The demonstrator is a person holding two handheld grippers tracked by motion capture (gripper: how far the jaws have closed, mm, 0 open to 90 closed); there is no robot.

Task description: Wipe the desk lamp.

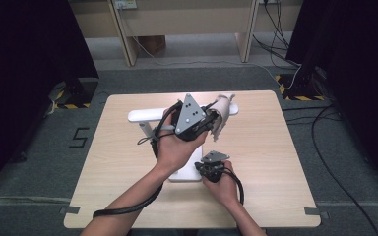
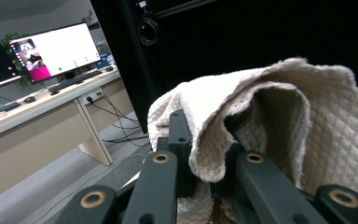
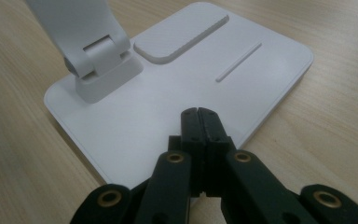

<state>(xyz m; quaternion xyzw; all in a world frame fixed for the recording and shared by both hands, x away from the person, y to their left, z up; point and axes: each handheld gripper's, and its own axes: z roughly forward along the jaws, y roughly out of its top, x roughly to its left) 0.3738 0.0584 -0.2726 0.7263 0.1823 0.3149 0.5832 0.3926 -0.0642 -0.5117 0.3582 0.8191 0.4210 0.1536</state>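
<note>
While the white desk lamp point(image 1: 150, 116) is standing on the wooden table point(image 1: 256, 147), the wiping appears partly done, with its far head being rubbed and the base point(image 3: 168, 102) probably left. The left gripper point(image 1: 211, 118) is clamping the cream cloth point(image 2: 279, 116) against the head; the right gripper point(image 3: 199, 114), its 2 jaws together, is pressing on the base.

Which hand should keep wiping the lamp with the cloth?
Left. Its gripper is shut on the cloth, held up at the lamp's arm. The right gripper is shut, empty, pressing on the lamp's base, likely steadying it.
</note>
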